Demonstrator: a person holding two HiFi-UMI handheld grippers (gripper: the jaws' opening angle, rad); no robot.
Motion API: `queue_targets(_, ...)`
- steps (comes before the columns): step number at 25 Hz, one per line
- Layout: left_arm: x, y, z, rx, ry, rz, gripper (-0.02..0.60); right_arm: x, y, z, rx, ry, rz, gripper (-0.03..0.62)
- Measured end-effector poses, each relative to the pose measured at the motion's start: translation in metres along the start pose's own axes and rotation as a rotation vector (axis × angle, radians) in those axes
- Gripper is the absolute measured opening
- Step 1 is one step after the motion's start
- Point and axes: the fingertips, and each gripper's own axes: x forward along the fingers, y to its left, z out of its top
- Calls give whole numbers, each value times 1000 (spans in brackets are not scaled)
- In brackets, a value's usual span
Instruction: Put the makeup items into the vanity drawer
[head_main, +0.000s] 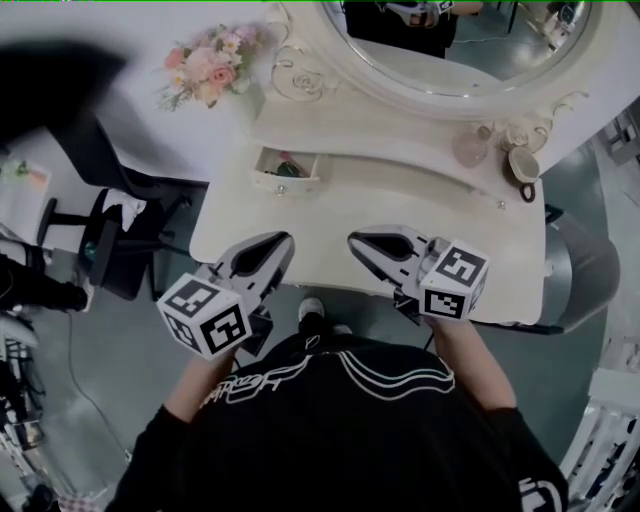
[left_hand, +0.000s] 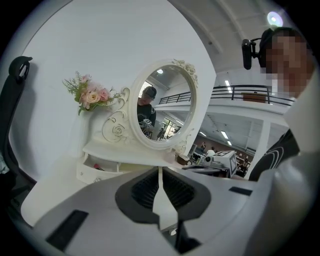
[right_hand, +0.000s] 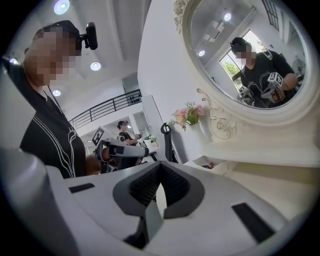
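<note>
The white vanity's small drawer (head_main: 285, 172) stands open at the back left of the tabletop, with a few small makeup items, red and green, inside. It also shows in the left gripper view as the drawer (left_hand: 99, 167), and in the right gripper view as the drawer (right_hand: 212, 164). My left gripper (head_main: 281, 243) and right gripper (head_main: 358, 241) hover side by side over the vanity's front edge, short of the drawer. Both are shut with nothing between the jaws: left gripper (left_hand: 160, 174), right gripper (right_hand: 159, 169).
An oval mirror (head_main: 470, 45) rises at the back of the vanity top (head_main: 330, 215). A flower bouquet (head_main: 208, 66) stands back left. A glass bottle (head_main: 470, 148) and a cup (head_main: 523, 165) sit back right. A black chair (head_main: 115, 225) is left, a grey bin (head_main: 580, 270) right.
</note>
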Motion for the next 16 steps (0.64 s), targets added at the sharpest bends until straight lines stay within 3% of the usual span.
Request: queue_targets(16,-2,-27,-17,12,-21,-4,43,-28,11,-6,-29,-7,-32,25)
